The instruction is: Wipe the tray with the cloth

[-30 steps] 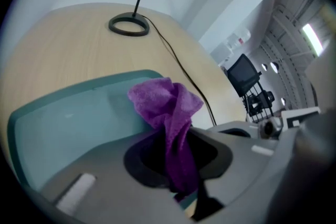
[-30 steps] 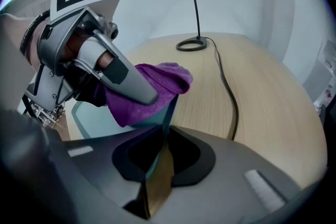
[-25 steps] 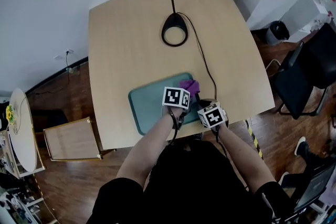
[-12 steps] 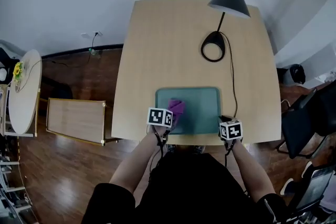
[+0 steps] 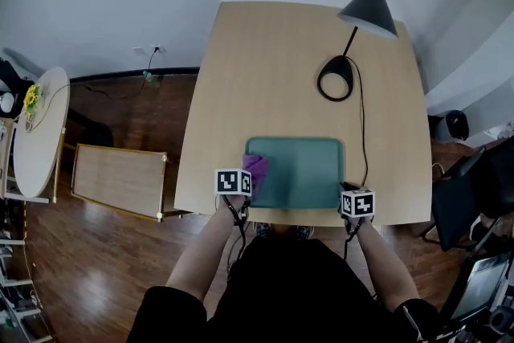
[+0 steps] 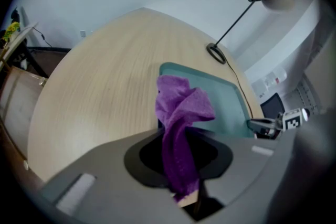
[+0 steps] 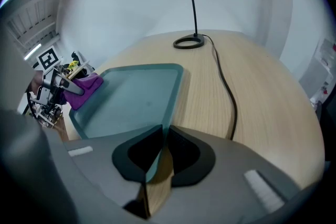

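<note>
Head view: clamping purple cloth (image 5: pixel 256 165) in left gripper (image 5: pixel 248 173) at left edge of tray (image 5: pixel 305 171); pinching tray's near right corner with right gripper (image 5: pixel 344 189).

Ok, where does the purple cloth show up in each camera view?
Head view: purple cloth at the teal tray's left edge, left of centre.
Left gripper view: cloth dead centre, bunched upright before the tray.
Right gripper view: cloth far left, at the tray's left corner.
Shared landmark: the teal tray.
</note>
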